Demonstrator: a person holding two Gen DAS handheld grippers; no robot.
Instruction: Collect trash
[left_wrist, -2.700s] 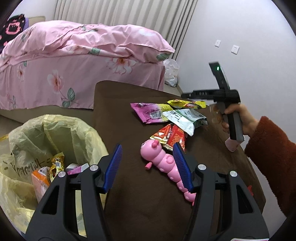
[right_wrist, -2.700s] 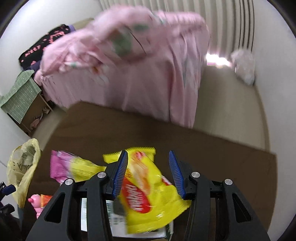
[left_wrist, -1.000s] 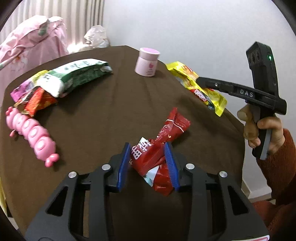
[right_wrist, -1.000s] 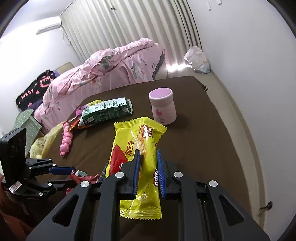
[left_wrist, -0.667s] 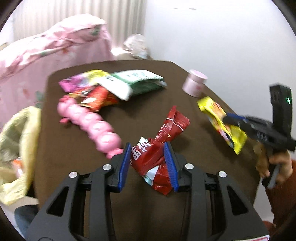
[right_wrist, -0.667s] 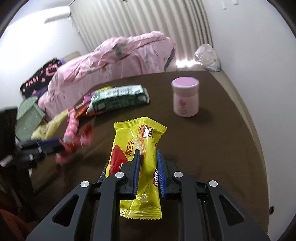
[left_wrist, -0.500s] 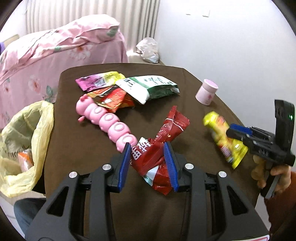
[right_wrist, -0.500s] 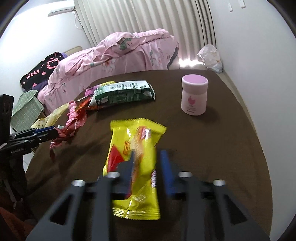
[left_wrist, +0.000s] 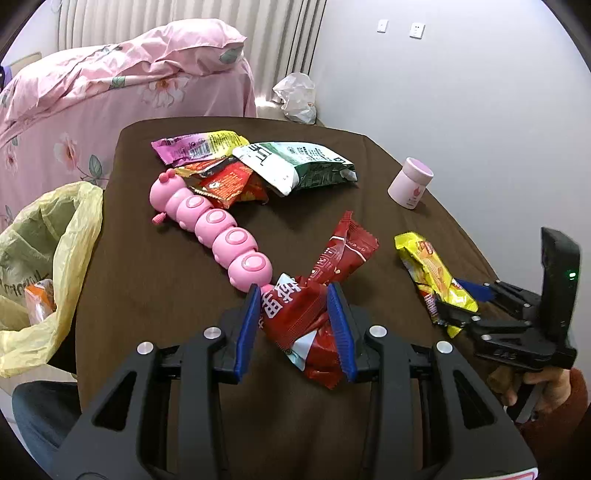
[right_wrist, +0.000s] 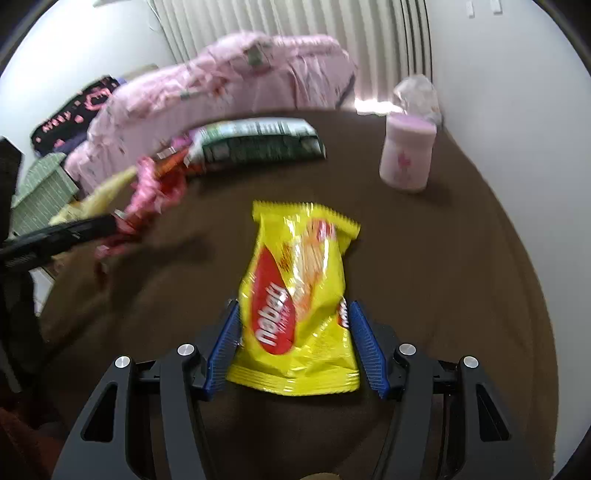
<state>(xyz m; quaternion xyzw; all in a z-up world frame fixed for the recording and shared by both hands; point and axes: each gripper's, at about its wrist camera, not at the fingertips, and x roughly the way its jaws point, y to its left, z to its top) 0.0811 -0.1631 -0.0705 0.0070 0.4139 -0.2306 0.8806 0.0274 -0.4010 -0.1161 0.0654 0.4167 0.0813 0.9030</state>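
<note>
My left gripper is shut on a crumpled red wrapper, held above the brown table. Its twisted end points toward the table's middle. A yellow snack packet lies flat on the table between the wide-spread fingers of my right gripper, and the pads do not press it. In the left wrist view that packet rests at the right edge with the right gripper around its near end. A yellow trash bag hangs open at the table's left side.
A pink caterpillar toy lies mid-table. Behind it are a green packet, a purple-yellow packet and a red-orange one. A pink jar stands at the right. A pink bed is beyond the table.
The right gripper's jaws have spread off the yellow packet, which now lies on the table between them. The left gripper kept the red wrapper while its view swung toward the bag and bed.
</note>
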